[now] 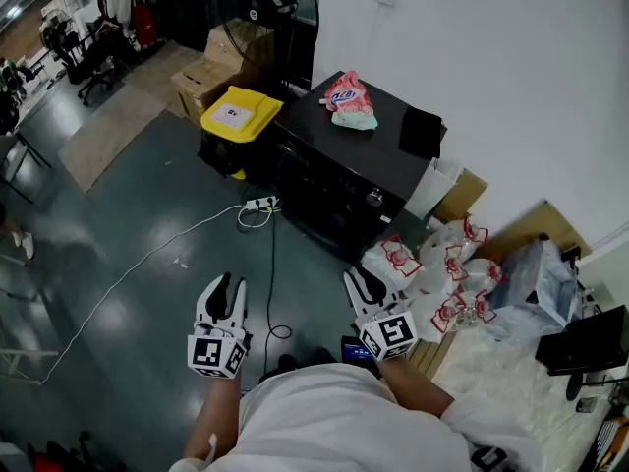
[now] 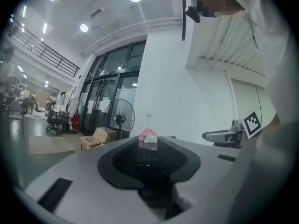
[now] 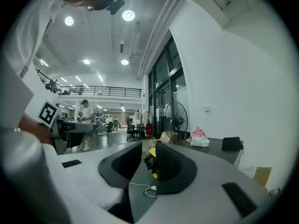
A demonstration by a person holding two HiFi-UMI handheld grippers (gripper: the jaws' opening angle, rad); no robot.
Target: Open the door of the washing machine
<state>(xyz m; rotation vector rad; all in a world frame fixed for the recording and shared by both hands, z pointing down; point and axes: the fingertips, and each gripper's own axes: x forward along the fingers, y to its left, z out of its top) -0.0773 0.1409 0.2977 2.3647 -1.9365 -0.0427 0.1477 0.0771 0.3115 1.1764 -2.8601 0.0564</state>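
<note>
The black washing machine (image 1: 339, 170) stands against the white wall, its dark front turned toward me and its door lying flush with that front. On its top lie a pink bag (image 1: 351, 101) and a flat black item (image 1: 421, 131). Both grippers are held level over the floor, well short of the machine. My left gripper (image 1: 225, 293) is open with nothing between its fingers; in the left gripper view (image 2: 149, 148) the pink bag (image 2: 148, 135) shows beyond the gap. My right gripper (image 1: 364, 288) is open and empty too; in the right gripper view (image 3: 148, 155) the gap frames the floor.
A yellow-lidded bin (image 1: 239, 114), cardboard boxes (image 1: 211, 72) and a standing fan (image 1: 275, 18) are left of the machine. A power strip with cables (image 1: 257, 205) lies on the floor before it. White bags with red handles (image 1: 432, 273) are piled at its right.
</note>
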